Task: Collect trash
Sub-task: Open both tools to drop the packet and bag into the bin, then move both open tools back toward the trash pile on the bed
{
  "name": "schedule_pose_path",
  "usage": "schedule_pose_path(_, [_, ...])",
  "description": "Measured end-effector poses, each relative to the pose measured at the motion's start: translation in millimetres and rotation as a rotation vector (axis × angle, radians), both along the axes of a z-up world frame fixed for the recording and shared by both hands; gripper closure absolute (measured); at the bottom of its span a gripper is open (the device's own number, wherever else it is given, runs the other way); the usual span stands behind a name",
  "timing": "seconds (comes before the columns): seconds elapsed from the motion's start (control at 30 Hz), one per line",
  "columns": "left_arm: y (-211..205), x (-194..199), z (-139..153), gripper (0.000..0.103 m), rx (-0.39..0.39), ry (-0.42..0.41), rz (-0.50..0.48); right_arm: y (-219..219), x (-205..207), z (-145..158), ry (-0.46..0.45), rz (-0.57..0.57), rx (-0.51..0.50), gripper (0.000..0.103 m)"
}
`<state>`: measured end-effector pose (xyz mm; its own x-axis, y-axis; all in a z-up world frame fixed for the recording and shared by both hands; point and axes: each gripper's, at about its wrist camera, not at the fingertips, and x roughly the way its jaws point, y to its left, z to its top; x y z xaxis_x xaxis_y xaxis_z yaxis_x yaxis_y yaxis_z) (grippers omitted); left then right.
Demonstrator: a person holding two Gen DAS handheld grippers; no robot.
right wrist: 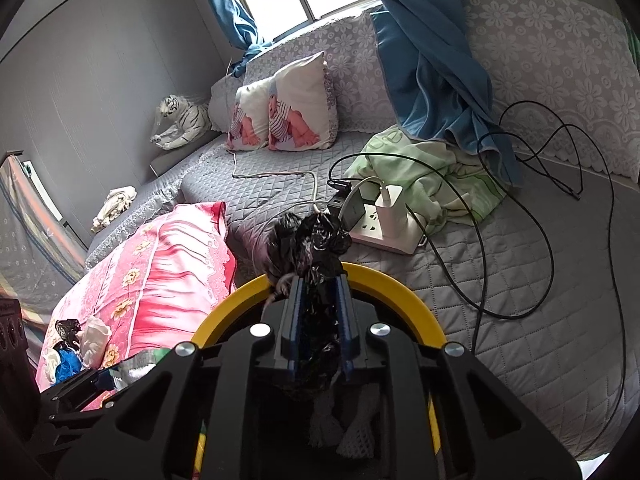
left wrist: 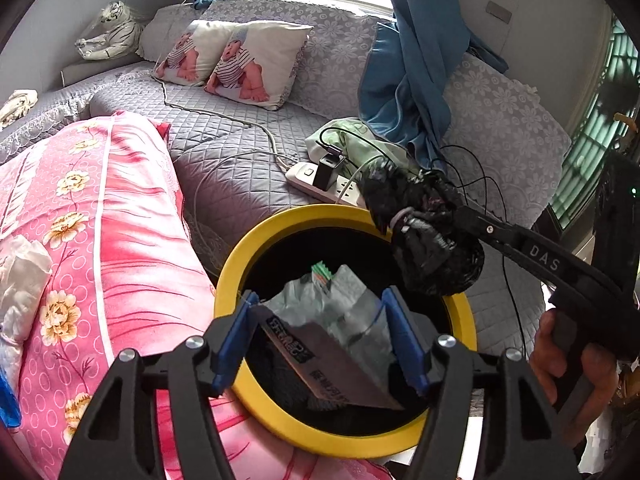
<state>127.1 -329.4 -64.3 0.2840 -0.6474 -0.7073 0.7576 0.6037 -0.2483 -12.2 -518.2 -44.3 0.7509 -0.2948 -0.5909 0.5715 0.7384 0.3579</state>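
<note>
The left gripper (left wrist: 324, 320) hangs over the yellow-rimmed bin (left wrist: 228, 280), jaws apart, a crumpled silver packet (left wrist: 332, 344) loose between its blue pads and lying in the bin's mouth. At two o'clock from it, the right gripper (right wrist: 318, 312) has its jaws clamped on a black plastic bag (left wrist: 432, 236) above the bin's far rim, a hand (left wrist: 568, 364) on its handle

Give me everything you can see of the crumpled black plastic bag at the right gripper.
The crumpled black plastic bag is thin, glossy film, bunched into a wrinkled lump with a pale band around its neck. It sits between the right gripper's blue pads, one ruffled end sticking out past the fingertips, the fatter end hanging below. It hangs over the far rim of the yellow-rimmed round bin, not yet inside it.
</note>
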Motion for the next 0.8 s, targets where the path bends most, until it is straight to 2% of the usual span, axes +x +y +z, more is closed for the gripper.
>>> schedule_pose_path(0.07, [2, 3, 0, 0.038, -0.007, 0.011, 0.013, -1, -2, 1, -0.007, -0.008, 0.002, 0.076])
schedule_pose_path(0.3, [14, 9, 9, 0.037, -0.031, 0.012, 0.05, -2, -4, 3, -0.014, -0.008, 0.006, 0.075])
schedule_pose_path(0.43, [31, 11, 23, 0.037, -0.045, -0.019, 0.094, 1, -4, 7, -0.024, 0.011, 0.005, 0.075])
schedule_pose_path(0.67, [83, 16, 48, 0.036, -0.052, -0.06, 0.193, 18, 2, 15, -0.048, 0.085, 0.0, 0.072])
schedule_pose_path(0.8, [127, 17, 61, 0.03, -0.069, -0.082, 0.257, 36, 12, 19, -0.05, 0.149, -0.011, 0.069])
